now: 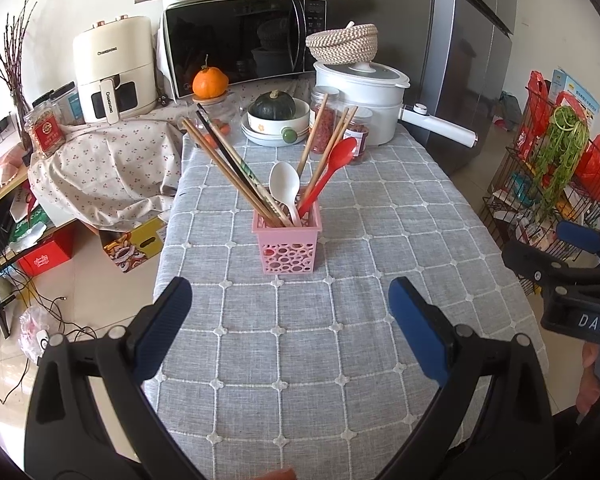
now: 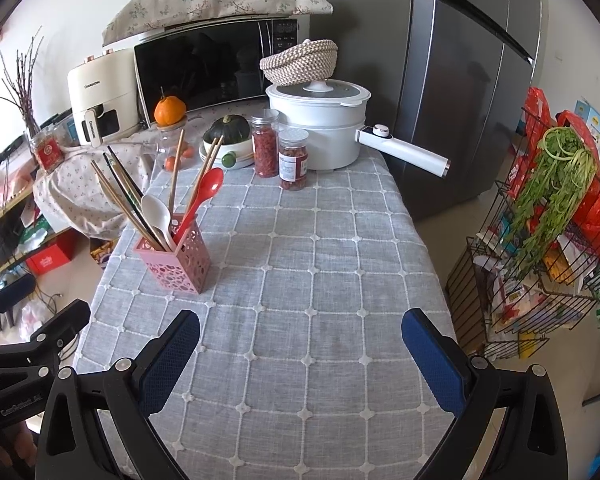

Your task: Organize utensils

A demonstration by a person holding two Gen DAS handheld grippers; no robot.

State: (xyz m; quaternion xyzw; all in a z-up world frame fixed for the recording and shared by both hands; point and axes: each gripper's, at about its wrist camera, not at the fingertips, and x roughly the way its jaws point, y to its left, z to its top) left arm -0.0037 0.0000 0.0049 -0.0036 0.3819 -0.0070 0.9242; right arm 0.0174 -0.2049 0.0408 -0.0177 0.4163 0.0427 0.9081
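grey checked tablecloth (image 1: 300, 340) fronts microwave (image 1: 240, 48) and fridge (image 2: 460, 80).

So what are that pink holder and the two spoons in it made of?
The pink holder looks like moulded plastic, matte, with punched round holes. The red spoon and the white spoon also look plastic: smooth, uniform colour, slight sheen. The white one could be melamine.

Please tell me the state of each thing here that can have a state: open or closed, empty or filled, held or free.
Left tongs: open, empty.
Right tongs: open, empty.
Pink holder: upright, filled with utensils.
Red spoon: in holder, leaning.
White pot: lid on.
Microwave: door closed.
Two jars: capped.
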